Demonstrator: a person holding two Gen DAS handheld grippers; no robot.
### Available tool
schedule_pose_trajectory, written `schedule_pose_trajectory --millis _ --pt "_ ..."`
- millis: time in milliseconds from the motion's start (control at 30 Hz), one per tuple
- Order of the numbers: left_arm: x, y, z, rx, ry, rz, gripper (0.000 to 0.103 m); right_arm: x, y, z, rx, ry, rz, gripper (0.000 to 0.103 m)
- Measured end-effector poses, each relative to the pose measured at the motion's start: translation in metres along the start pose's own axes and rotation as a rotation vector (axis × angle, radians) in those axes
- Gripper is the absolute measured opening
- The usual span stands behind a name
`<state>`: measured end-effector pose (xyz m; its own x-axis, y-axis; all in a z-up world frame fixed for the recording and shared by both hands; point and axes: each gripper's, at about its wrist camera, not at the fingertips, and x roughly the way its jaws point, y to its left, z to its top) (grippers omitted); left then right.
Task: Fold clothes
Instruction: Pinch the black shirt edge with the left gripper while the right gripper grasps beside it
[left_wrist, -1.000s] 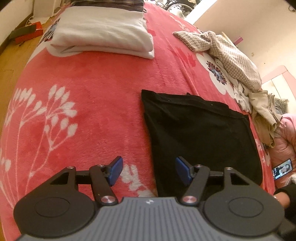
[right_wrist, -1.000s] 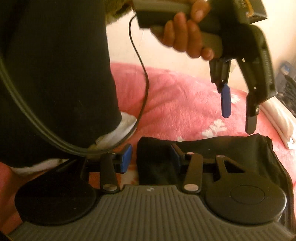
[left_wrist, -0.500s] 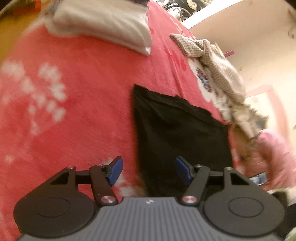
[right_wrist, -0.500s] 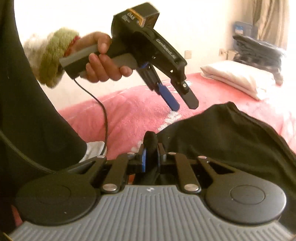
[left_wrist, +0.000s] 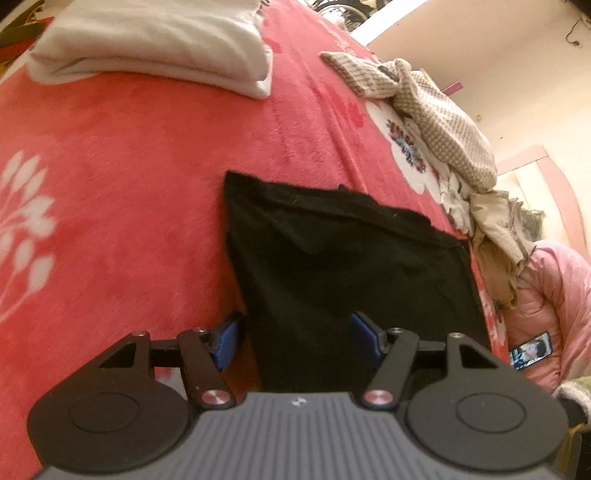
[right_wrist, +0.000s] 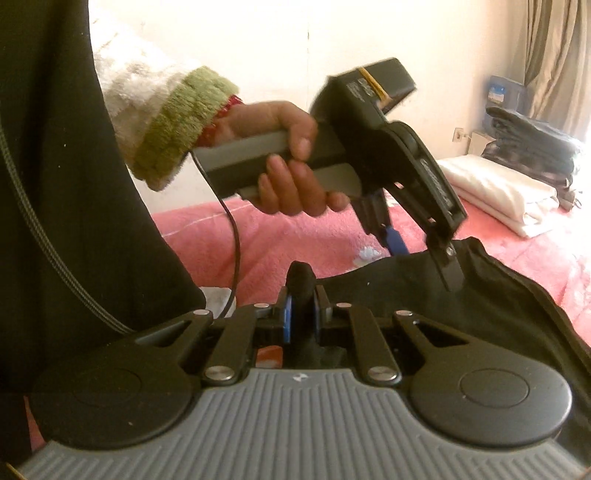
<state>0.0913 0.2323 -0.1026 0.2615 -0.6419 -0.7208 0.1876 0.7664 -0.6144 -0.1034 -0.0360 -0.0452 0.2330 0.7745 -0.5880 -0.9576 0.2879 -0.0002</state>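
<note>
Done so far: a white folded pile (left_wrist: 155, 40) lies at the far left of the bed (left_wrist: 122, 177), and a dark folded stack (right_wrist: 532, 140) sits behind it; these look finished.
In hand: the black garment (left_wrist: 354, 266) lies on the red bed cover, already a flat, roughly rectangular shape, so I judge it partly folded.
Left to do: at least one more fold of it, then the crumpled heap of clothes (left_wrist: 443, 133) at the far right.
Right claw (right_wrist: 301, 314): pressed together on a bunched near corner of the black garment, lifted a little off the bed.
Left claw (left_wrist: 293, 339): about half open, holding nothing; it hangs over the garment's near edge, its left pad over the red cover.
Long axis: in the left wrist view it runs from near to far right.
Direction: the seamed edge points far; which end of the garment it is, I cannot tell.
</note>
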Motion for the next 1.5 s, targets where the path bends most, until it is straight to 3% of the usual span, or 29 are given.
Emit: schedule_pose_trajectory --millis 67,200,333,567,767,1033,1167,1500 --pt "0.005 0.002 0.006 -0.018 -0.017 -0.012 0.054 -0.002 0.0 0.0 -0.009 -0.006 -0.004 0.009" --pt "0.016 0.005 0.014 -0.043 -0.03 0.0 0.019 -0.001 -0.002 -0.001 -0.019 -0.011 -0.011 0.009" --pt "0.019 0.0 0.013 -0.048 -0.056 0.017 0.011 0.0 -0.006 -0.002 -0.016 -0.016 -0.026 0.009" --pt "0.018 -0.026 0.018 -0.033 -0.064 0.035 0.01 -0.014 -0.018 -0.001 0.034 -0.058 -0.061 0.009" --pt "0.029 -0.073 0.034 0.085 -0.029 0.04 0.01 -0.038 -0.034 -0.008 0.091 -0.09 -0.135 0.009" --pt "0.062 -0.142 0.052 0.193 0.014 -0.011 0.01 -0.084 -0.052 -0.022 0.147 -0.121 -0.257 0.009" --pt "0.092 -0.175 0.064 0.245 0.091 -0.001 0.01 -0.11 -0.065 -0.036 0.238 -0.127 -0.303 0.009" --pt "0.179 -0.252 0.073 0.421 0.299 0.128 0.01 -0.163 -0.082 -0.087 0.455 -0.131 -0.432 0.009"
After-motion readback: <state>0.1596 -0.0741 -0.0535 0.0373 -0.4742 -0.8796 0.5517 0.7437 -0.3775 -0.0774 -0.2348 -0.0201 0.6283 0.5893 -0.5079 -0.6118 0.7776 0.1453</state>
